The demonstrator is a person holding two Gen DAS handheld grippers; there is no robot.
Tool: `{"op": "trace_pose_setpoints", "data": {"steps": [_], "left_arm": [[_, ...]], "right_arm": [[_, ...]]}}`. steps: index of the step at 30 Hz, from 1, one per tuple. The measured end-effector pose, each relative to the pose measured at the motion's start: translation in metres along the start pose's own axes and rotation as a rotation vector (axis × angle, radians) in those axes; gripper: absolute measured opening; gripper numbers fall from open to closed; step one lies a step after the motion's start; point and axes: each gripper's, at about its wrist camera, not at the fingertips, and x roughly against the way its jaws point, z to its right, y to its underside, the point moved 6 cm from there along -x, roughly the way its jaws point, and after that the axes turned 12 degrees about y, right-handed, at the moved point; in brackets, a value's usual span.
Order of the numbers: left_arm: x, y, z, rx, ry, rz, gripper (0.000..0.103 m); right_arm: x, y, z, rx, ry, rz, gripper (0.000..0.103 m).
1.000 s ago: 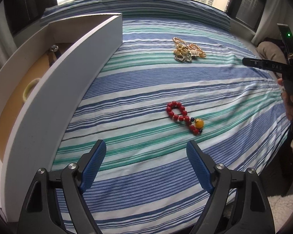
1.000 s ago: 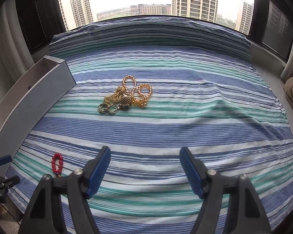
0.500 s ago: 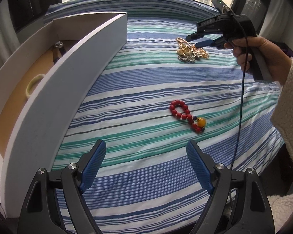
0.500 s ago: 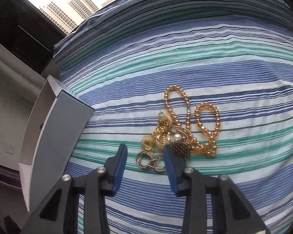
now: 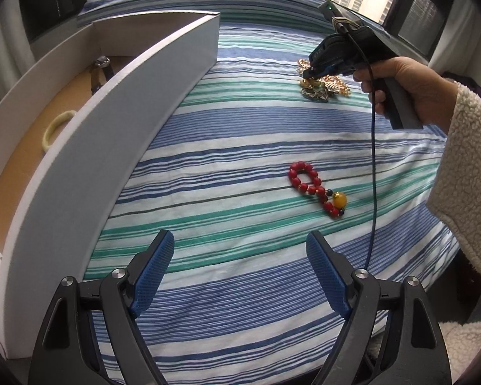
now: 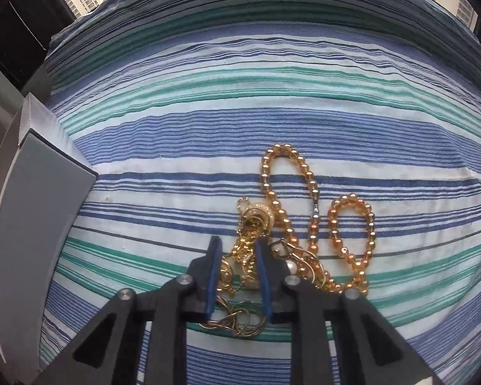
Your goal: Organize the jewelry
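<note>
Over by the far middle of the striped bed (image 5: 240, 288), the right gripper (image 6: 237, 276) is down on the tangle of gold jewelry (image 6: 250, 234), its fingers drawn narrow around a clump of chain and charms. Whether they have truly bitten or are just bracketing it, I cannot tell. So the step in hand looks like picking the first gold piece out of the heap.

A strand of amber beads (image 6: 285, 186) loops out of the same tangle, touching it, so a lift would likely call for a slow, straight rise to see what comes along. The open box (image 5: 150, 102) sits along the left side of the bed, with a watch (image 5: 99, 70) and a pale ring (image 5: 56, 128) already inside; its tall wall must be cleared from above.

Nearer me, the left gripper (image 5: 240, 276) hangs with fingers wide, nothing between them. A red bead bracelet (image 5: 314, 186) lies apart on open sheet, with plenty of bare bedding around it and the bed's right edge not far off.
</note>
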Motion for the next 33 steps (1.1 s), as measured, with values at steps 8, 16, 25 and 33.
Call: {"op": "trace_pose_setpoints", "data": {"steps": [8,16,25,33], "left_arm": [[-0.005,0.002,-0.002,0.003,-0.004,-0.012,0.085],[-0.007,0.002,0.002,-0.005,0.001,-0.016,0.085],[-0.005,0.004,-0.003,0.02,0.01,-0.019,0.085],[-0.016,0.008,0.005,0.016,0.044,-0.048,0.085]], "right_arm": [[0.055,0.0,0.019,-0.092,-0.172,0.136,0.004],[0.146,0.012,0.025,-0.042,-0.29,0.242,0.004],[0.225,0.059,0.043,0.013,-0.352,0.306,0.004],[0.167,0.144,0.057,0.011,-0.326,0.122,0.004]]}}
